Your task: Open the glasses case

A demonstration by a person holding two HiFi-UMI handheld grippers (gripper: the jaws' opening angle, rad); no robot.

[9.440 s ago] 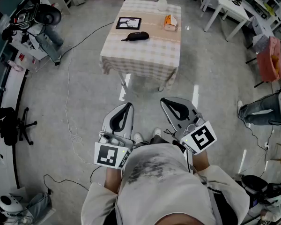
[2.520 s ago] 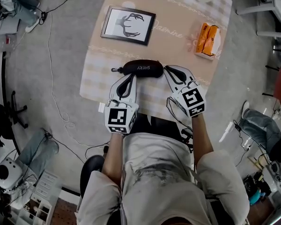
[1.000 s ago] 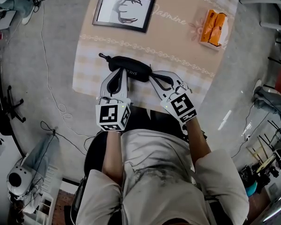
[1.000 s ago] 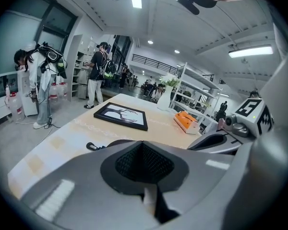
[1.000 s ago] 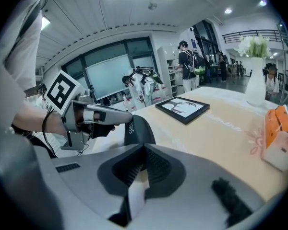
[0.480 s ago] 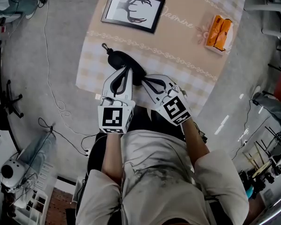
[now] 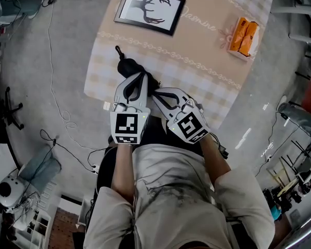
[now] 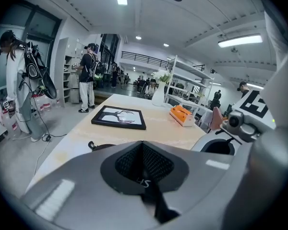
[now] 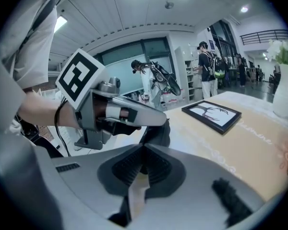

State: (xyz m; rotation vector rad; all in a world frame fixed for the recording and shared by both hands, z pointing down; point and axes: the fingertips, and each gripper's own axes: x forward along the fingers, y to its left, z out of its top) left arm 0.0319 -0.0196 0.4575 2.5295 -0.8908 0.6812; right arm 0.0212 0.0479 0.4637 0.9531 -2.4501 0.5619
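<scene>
**Glasses case** (image 7: pixel 127 66): black, oblong, with white lettering. It lies on the near left part of the table, its long axis running 10 o'clock to 4 o'clock in the head view. A wrist loop (image 7: pixel 117 50) sits at its 10 o'clock end. The case looks closed.

**Left gripper** (image 7: pixel 139 75): comes in from 6 o'clock, tips over the middle of the case. The jaws are closed together, and the lettered fabric shows through the gap behind the tips. Whether any fabric is pinched cannot be told.

**Right gripper** (image 7: pixel 154 91): comes in from 4 o'clock at the case's 4 o'clock end, just beside the left gripper. The jaws are drawn together, with the black case end right at the tips. No pinched zip pull can be made out.

**Table** (image 7: pixel 207 82): covered with a beige checked cloth.

**Framed picture** (image 7: pixel 150 8): antler print in a black frame, at 12 o'clock from the case, well apart.

**Orange packet** (image 7: pixel 243 37): at 2 o'clock from the case, near the table's far right edge.
</scene>
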